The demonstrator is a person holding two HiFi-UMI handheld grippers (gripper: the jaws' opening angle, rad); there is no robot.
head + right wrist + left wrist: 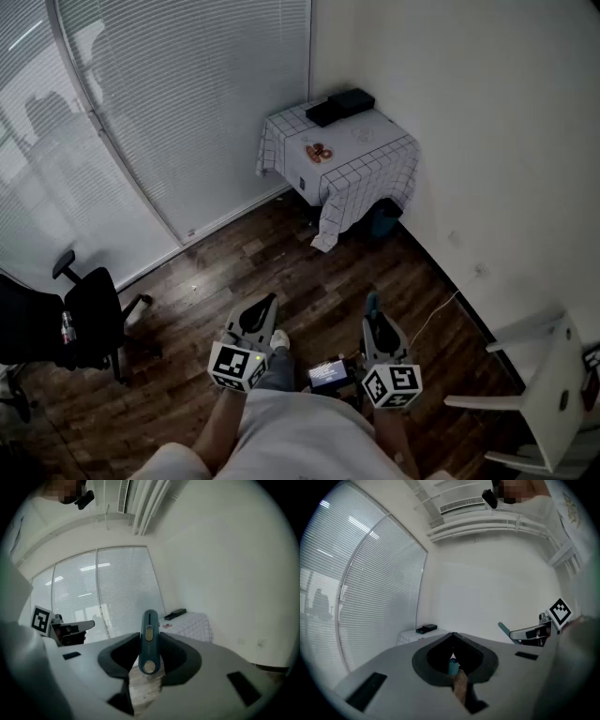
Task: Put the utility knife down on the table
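In the head view, the person is standing on a dark wooden floor (281, 253) and is holding both grippers out in front, well apart from the small table (375, 150) in the corner. The table is wearing a checked cloth, and a black box (339, 105) is lying on it near the wall. The left gripper (269, 302) is pointing forward beside the right gripper (373, 314), and the teal utility knife (372, 301) is sticking out of the right one. In the left gripper view, the jaws are meeting at their tips and are grasping nothing; the table is showing far behind them, by the window blinds. In the right gripper view, the jaws are clenching the utility knife from both sides, with its handle standing upright between them, so the knife is in the air and not on the table.
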